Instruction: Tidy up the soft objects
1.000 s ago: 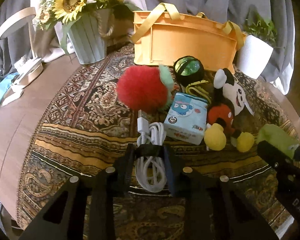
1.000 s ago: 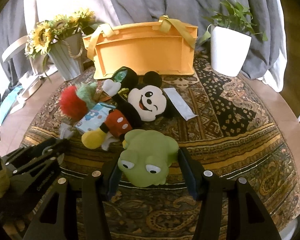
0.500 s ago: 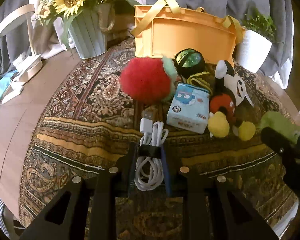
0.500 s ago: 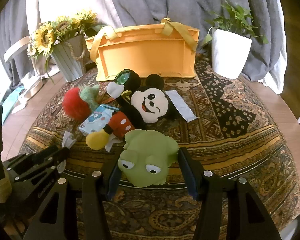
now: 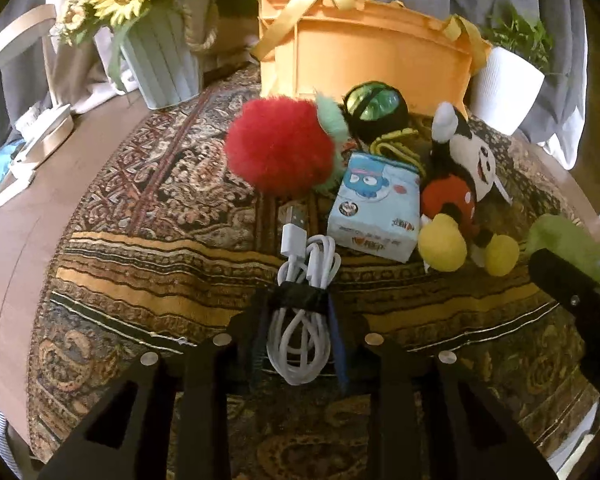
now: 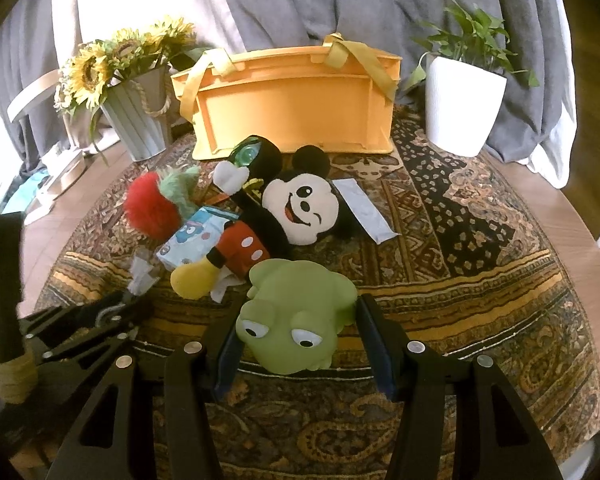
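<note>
A coiled white USB cable (image 5: 304,320), bound by a black strap, sits between the fingers of my left gripper (image 5: 296,304), which is shut on it low over the patterned cloth. My right gripper (image 6: 296,308) is shut on a green rubber frog (image 6: 296,316), its pads against the frog's cheeks. Beyond them lie a red fluffy pom-pom (image 5: 280,144), a blue tissue pack (image 5: 374,208), a mouse plush (image 6: 300,212) and a black ball with a green window (image 5: 374,104). The orange basket (image 6: 296,108) with yellow straps stands at the back. The left gripper (image 6: 112,312) shows at the right wrist view's lower left.
A grey pot of sunflowers (image 5: 160,68) stands back left and a white plant pot (image 6: 460,108) back right. A silver sachet (image 6: 364,212) lies beside the plush's head. Bare wood table (image 5: 40,208) runs left of the cloth, with white items near its edge. Grey curtains hang behind.
The left wrist view has shifted slightly, so the toys and basket sit a little higher in it. The cable stays between the left fingers. The right gripper and frog have not moved.
</note>
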A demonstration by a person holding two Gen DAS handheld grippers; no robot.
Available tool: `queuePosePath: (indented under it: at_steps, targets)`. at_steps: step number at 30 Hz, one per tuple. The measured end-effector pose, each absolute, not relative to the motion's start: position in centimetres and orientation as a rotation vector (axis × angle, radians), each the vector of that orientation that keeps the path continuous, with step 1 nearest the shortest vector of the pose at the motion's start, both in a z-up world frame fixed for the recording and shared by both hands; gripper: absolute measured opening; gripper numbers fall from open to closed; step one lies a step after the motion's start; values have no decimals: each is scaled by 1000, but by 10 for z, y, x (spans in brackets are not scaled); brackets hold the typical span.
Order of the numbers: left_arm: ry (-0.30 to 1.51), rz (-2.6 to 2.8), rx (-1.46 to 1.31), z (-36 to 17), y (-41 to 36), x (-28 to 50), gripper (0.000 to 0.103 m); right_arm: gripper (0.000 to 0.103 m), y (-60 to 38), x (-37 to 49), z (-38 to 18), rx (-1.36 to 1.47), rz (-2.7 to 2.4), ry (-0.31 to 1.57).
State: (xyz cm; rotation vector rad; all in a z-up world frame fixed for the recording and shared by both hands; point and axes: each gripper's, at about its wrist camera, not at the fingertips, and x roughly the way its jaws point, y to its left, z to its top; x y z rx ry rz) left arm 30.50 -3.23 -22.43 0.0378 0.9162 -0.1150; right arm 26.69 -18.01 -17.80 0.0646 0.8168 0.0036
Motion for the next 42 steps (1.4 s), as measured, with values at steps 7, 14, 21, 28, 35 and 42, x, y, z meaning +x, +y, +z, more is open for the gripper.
queuePosePath:
  at_steps: [7,14,21,28,35,42]
  targets:
    - [734,-112,61,-175,-28,293,23,55,-185,270,-172,95,0,800]
    - [747,-121,42,-175,-24,295,22,55,-180,269,-167,81,10,779]
    - [601,-61,88,-142,-14,290,21,55,-176,272,-157,99,24,751]
    - [564,-77,92,-124,-12,290,21,55,-168,275,-137,88,46,690]
    - [544,-125,64,-105,-14,294,21,55,-171,279,-111,89,38,624]
    - [498,-184,18,-76,-18,307,21,55,-174,285,-75,86,33,528]
